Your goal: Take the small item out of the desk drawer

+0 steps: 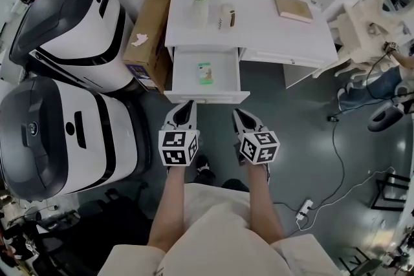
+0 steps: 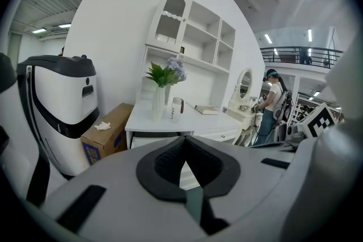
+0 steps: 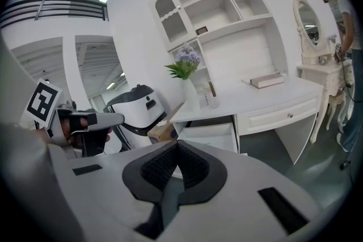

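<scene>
The small green-and-white packet (image 1: 205,73) lay flat near the middle of the open white desk drawer (image 1: 207,97). The left gripper (image 1: 188,105) and the right gripper (image 1: 237,112) hung just short of the drawer front, each with jaws pressed together on nothing. To do the pick well, one gripper should spread its jaws before dropping in from above (clear of the drawer walls). Only the head view showed the packet. The gripper views saw the drawer from low down, its contents hidden.

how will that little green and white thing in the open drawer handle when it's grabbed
Probably light: the small item lies flat and looks thin on the floor of the drawer. It seems unlikely to roll, but may slide on the smooth white bottom if nudged. Whether it is stiff or floppy cannot be told from here.
</scene>
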Action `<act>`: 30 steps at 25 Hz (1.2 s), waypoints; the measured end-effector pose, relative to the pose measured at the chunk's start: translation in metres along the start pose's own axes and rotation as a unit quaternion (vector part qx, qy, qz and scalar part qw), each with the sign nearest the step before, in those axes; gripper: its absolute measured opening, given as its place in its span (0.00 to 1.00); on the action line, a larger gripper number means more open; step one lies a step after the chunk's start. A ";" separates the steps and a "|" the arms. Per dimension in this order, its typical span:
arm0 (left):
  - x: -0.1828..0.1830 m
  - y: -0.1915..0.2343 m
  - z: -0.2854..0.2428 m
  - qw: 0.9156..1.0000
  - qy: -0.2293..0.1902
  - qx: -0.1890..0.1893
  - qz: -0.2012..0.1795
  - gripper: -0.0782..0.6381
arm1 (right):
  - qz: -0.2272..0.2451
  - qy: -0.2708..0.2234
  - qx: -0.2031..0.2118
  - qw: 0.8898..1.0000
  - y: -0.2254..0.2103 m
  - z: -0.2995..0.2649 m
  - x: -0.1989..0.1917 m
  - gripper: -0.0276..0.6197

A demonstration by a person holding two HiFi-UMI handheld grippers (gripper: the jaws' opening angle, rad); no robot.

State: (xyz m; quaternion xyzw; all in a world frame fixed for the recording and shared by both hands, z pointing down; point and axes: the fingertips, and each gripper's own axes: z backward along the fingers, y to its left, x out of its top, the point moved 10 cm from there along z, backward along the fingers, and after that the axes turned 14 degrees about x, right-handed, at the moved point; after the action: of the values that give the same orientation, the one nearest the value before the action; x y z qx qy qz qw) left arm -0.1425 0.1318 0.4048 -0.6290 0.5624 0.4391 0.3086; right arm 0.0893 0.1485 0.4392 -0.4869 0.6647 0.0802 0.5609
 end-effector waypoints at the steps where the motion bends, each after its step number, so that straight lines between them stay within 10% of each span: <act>1: 0.002 0.003 -0.006 1.000 0.001 -0.001 0.000 0.13 | -0.003 0.000 -0.001 1.000 -0.002 -0.004 0.002 0.08; 30: 0.064 0.005 -0.208 0.997 0.033 0.065 0.010 0.13 | 0.029 0.083 0.064 0.994 -0.147 -0.154 0.102 0.08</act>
State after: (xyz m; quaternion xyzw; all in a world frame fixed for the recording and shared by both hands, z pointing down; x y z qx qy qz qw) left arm -0.1062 -0.0800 0.4362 -0.6160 0.6063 0.3833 0.3256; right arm 0.1060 -0.0840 0.4750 -0.4356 0.7268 0.0133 0.5310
